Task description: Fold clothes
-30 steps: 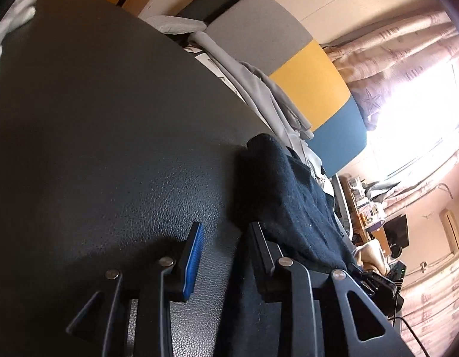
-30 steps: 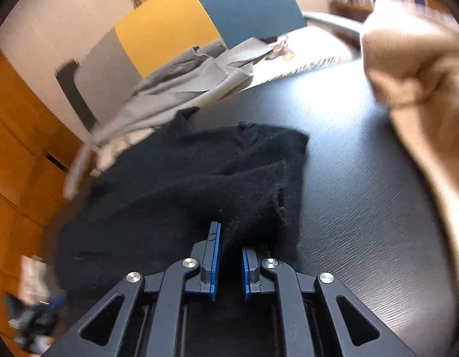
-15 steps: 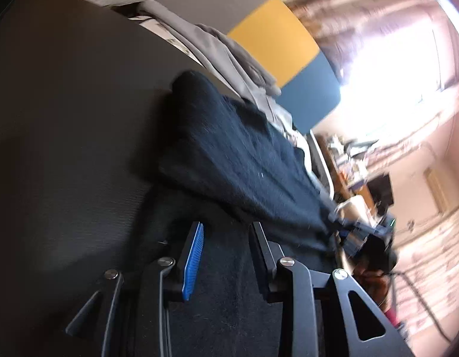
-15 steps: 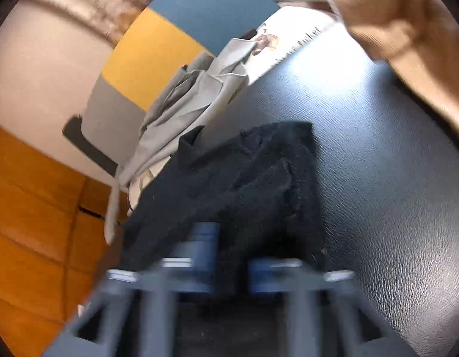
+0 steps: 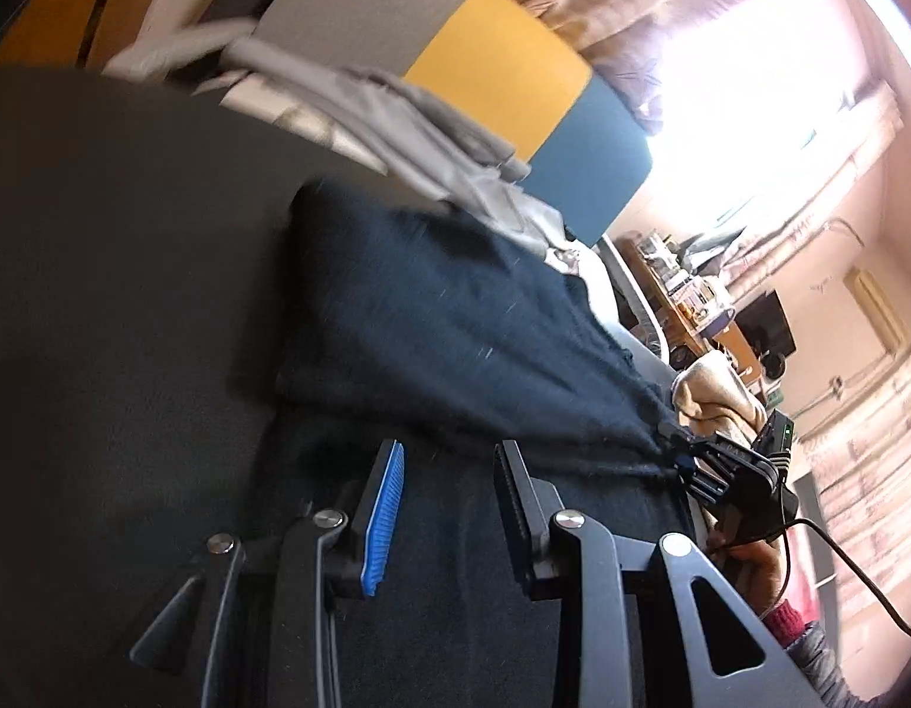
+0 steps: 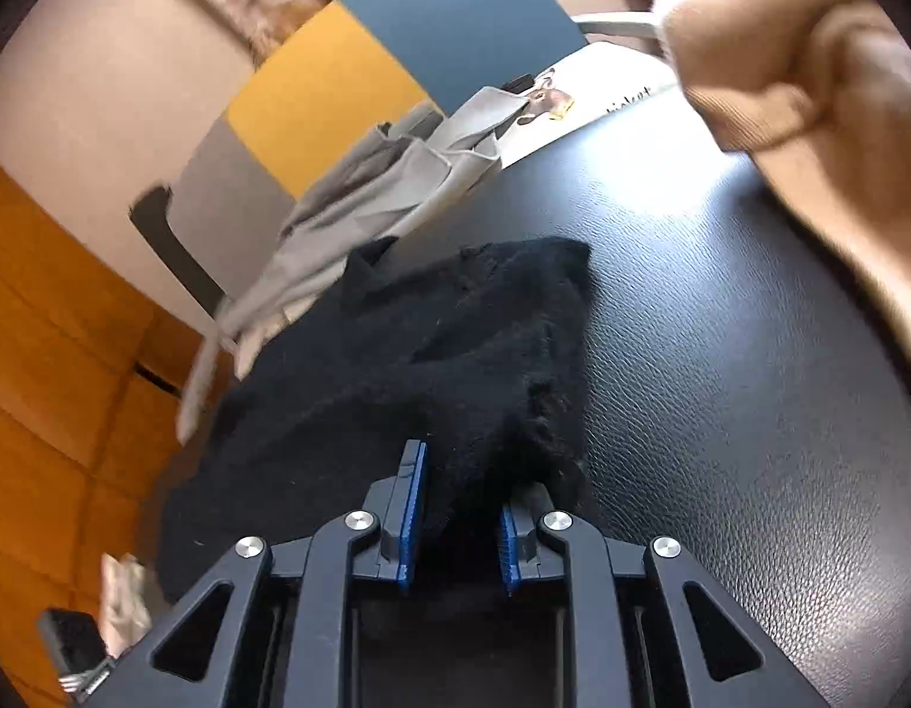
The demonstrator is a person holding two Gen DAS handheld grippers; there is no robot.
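A black knitted garment (image 5: 455, 307) lies on the black leather-look table (image 5: 101, 236), one corner drawn taut toward my right gripper (image 5: 685, 454). My left gripper (image 5: 448, 445) hovers open over the near part of the cloth, and nothing is pinched between its pads. In the right wrist view the garment (image 6: 443, 342) bunches up between the pads of my right gripper (image 6: 464, 472). Those jaws are opening, and the fabric still fills the gap and hides the right fingertip.
A grey garment (image 6: 384, 189) hangs over the table's far edge against a grey, yellow and blue panel (image 5: 497, 71). A tan garment (image 6: 809, 88) lies at the right side. A hand in a red cuff (image 5: 780, 619) holds the right gripper.
My left gripper has moved from bare table to over the black garment and has rolled. The right gripper's jaws stand wider apart than a second ago, with the cloth still between them.
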